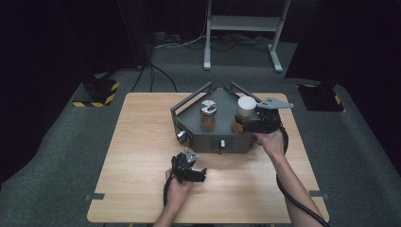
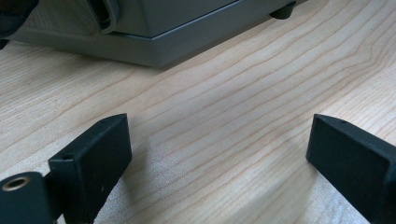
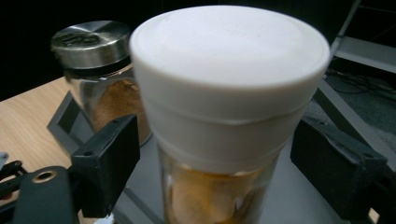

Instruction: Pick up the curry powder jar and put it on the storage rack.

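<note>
The glass jar with the white round lid (image 3: pixel 229 93) stands on the right side of the grey metal tray with rails (image 1: pixel 187 106), and it has brown stuff inside. The right gripper (image 1: pixel 246 124) sits around this jar, with one black jaw on each side of it. The jaws stand apart from the glass and do not press on it, so the jar is standing by itself on the tray. It looks like the step of putting this jar down on the tray is done. Next to it on the tray stands a second glass jar with a shiny silver lid (image 3: pixel 93 70), which also holds brown powder. The tray sits at the far side of the light wooden table (image 1: pixel 142 156). The left gripper (image 1: pixel 201 174) rests low over the table, in front of the tray, with its jaws wide and nothing between them. The next move is probably to pull the right gripper straight back, slowly, so that the jaws do not bump the jar and tip it.
</note>
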The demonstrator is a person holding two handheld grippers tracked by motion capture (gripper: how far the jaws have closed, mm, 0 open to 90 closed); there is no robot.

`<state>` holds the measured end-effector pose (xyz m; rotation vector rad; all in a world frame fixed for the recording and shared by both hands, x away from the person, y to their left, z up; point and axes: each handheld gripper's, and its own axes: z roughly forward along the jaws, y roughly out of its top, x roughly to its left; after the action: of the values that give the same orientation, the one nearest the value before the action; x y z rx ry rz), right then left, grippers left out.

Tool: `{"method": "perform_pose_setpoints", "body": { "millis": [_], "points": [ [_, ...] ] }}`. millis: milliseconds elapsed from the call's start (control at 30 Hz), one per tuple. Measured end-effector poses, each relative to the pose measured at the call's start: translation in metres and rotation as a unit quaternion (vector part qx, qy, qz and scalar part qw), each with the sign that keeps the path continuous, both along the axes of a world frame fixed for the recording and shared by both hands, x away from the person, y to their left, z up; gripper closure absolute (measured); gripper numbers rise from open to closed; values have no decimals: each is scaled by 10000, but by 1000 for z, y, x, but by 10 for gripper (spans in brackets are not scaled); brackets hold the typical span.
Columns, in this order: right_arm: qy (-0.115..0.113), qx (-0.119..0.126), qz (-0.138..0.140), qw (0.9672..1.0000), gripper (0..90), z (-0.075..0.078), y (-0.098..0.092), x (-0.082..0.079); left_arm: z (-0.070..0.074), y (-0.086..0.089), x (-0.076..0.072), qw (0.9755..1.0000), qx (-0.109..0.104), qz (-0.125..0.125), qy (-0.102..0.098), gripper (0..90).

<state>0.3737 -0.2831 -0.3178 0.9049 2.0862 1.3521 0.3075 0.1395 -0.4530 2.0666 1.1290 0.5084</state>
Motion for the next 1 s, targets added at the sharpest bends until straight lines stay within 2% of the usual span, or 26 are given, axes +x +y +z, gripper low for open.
{"method": "perform_pose_setpoints", "body": {
  "millis": [133, 267, 1000],
  "points": [
    [-44, -67, 64, 9999, 146, -6, -3, -6, 0, 0, 0, 10000, 7, -5, 3, 67],
    [-61, -13, 54, 10000, 146, -11, -10, -9, 0, 0, 0, 10000, 1, -1, 0, 66],
    [-92, -2, 60, 9999, 150, -23, -31, -32, 0, 0, 0, 10000, 8, -5, 3, 67]
  ]
}}
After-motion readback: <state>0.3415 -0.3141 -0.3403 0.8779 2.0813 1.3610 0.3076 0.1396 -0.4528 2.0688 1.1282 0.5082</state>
